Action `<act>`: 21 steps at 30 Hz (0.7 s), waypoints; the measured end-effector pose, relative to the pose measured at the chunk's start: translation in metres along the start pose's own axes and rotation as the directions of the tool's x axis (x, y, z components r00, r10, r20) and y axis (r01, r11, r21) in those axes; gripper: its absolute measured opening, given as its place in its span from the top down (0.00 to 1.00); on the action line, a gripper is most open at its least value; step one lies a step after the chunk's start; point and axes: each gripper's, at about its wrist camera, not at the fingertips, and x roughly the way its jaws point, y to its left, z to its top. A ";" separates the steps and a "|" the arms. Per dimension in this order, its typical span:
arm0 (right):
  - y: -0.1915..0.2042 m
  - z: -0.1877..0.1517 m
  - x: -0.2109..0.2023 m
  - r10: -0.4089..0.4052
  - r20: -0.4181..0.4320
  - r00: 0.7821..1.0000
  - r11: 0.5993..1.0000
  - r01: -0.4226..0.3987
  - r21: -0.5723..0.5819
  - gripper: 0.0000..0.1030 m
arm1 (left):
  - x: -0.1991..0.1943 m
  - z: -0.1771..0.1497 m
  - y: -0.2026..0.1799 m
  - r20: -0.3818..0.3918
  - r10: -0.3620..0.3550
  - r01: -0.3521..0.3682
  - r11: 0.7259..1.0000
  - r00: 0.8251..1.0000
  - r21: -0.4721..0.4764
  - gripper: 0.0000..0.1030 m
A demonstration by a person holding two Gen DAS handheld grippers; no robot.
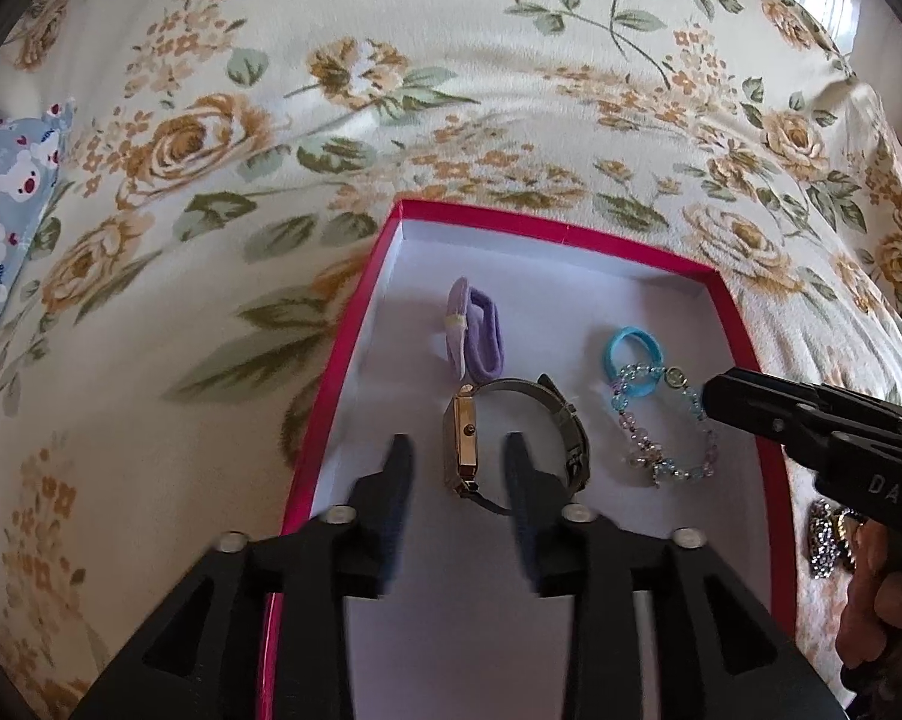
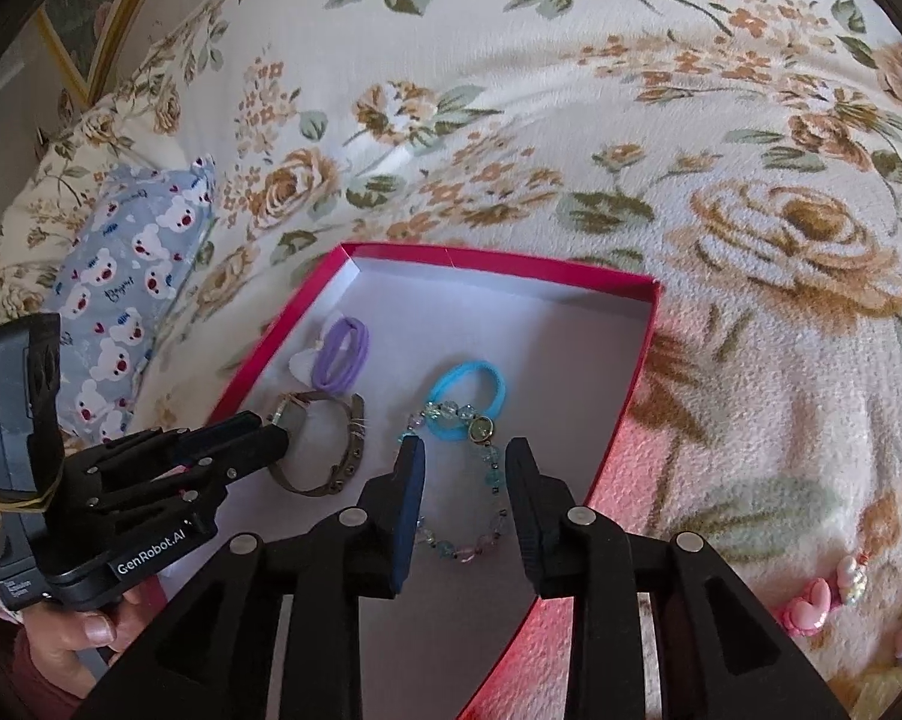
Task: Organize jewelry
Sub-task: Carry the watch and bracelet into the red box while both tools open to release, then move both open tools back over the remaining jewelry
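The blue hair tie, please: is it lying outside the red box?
No, the blue hair tie lies inside the red-rimmed cardboard box, touching the beaded bracelet.

Box far right corner lies bare (watch, bracelet crowd the near half).

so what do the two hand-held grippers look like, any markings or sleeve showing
Both are black plastic with silver screw heads. The left hand-held gripper has dark blue finger pads, white "GenRobot.AI" lettering on its body and a grey block bound on with a yellow band. The right hand-held gripper shows white letters "DAS". A dark red sleeve edges the hand holding the left one.
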 end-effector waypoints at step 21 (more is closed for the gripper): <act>-0.076 -0.068 -0.154 -0.168 0.174 0.970 0.983 0.151 0.107 0.42 | -0.090 -0.046 -0.041 0.061 -0.128 0.131 0.990 0.990 -0.044 0.15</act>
